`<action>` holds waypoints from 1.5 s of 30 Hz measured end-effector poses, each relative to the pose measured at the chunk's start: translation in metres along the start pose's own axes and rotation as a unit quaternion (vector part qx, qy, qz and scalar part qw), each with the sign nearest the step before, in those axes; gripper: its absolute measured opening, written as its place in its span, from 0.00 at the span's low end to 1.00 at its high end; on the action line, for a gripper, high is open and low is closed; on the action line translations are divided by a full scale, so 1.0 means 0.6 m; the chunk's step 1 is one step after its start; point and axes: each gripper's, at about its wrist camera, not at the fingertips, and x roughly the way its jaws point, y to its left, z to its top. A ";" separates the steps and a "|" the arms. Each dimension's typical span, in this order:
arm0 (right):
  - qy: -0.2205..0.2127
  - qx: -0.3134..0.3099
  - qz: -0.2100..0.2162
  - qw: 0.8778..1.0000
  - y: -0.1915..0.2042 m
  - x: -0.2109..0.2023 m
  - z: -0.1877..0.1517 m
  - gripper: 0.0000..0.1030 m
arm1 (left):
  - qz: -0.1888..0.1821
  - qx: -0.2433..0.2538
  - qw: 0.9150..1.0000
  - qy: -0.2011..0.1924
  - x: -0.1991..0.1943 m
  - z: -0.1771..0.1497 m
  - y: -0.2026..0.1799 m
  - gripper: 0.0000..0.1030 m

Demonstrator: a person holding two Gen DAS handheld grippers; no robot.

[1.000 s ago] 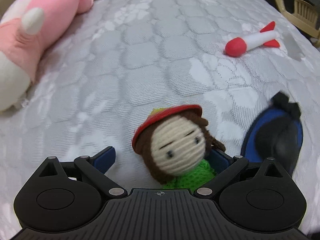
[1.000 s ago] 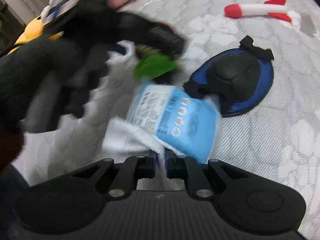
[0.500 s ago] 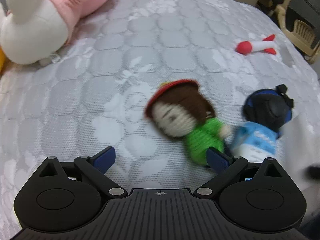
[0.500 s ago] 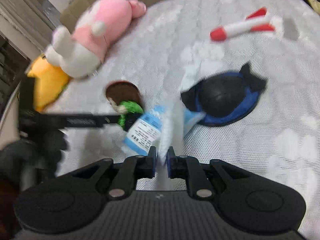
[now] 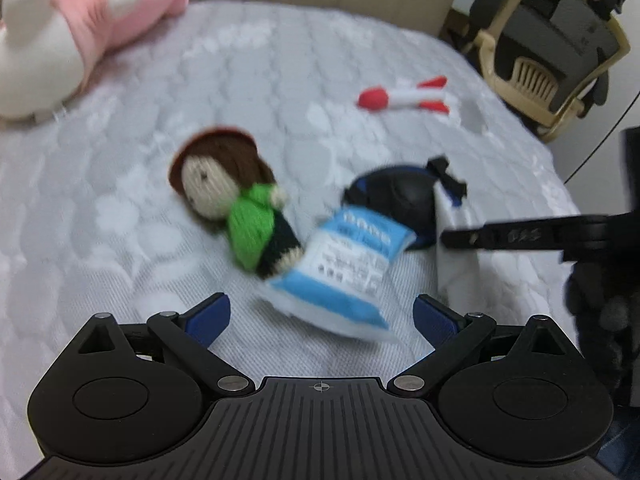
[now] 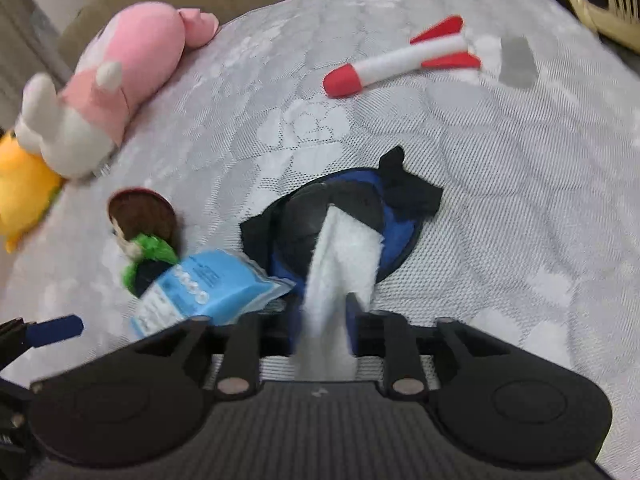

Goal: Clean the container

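My right gripper (image 6: 322, 312) is shut on a white wipe (image 6: 340, 264) and holds it above the bed; the wipe (image 5: 456, 256) and gripper arm also show in the left wrist view. A blue wipe packet (image 5: 344, 272) lies on the bed, also seen in the right wrist view (image 6: 204, 288). My left gripper (image 5: 320, 316) is open and empty, just short of the packet. A black and blue round case (image 6: 340, 220) lies behind the wipe and shows in the left wrist view (image 5: 400, 196) too.
A crocheted doll (image 5: 236, 204) in green lies left of the packet. A red and white toy rocket (image 6: 400, 64) lies farther back. A pink and white plush (image 6: 116, 92) and a yellow plush (image 6: 20, 188) lie at the left. A chair (image 5: 552, 48) stands beyond the bed.
My left gripper let go of the doll and drew back; the doll now lies on the bed. My right gripper pulled the white wipe up and away from the blue packet.
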 end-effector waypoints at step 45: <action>-0.026 -0.036 -0.099 0.994 0.121 -0.150 -0.059 0.92 | 0.066 -0.030 0.996 -0.056 -0.100 -0.008 -0.014 1.00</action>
